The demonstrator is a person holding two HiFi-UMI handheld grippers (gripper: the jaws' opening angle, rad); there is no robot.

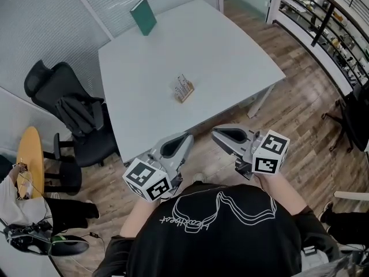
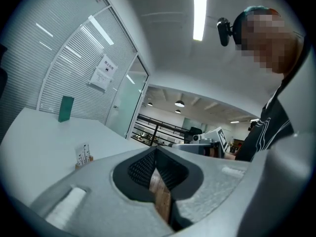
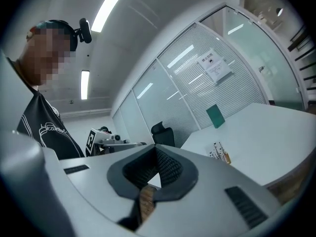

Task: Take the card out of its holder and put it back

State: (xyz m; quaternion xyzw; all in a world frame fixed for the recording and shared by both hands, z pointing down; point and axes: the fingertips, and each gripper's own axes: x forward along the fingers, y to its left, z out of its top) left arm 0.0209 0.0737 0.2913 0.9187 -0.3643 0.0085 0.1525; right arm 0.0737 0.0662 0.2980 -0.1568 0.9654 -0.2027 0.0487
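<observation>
A small wooden card holder (image 1: 184, 90) with a pale card upright in it stands near the middle of the white table (image 1: 230, 45). It shows small in the left gripper view as the card holder (image 2: 83, 155) and in the right gripper view as the card holder (image 3: 220, 153). Both grippers hang in front of the table's near edge, well short of the holder. My left gripper (image 1: 187, 137) is shut with nothing between its jaws; its tips meet in its own view (image 2: 156, 150). My right gripper (image 1: 216, 133) is also shut and empty (image 3: 156, 147).
A green book (image 1: 143, 16) stands at the table's far left corner. A black office chair (image 1: 75, 117) sits left of the table, with a yellow board (image 1: 29, 152) beyond it. Shelving (image 1: 323, 16) and another dark chair (image 1: 356, 114) are at the right on the wooden floor.
</observation>
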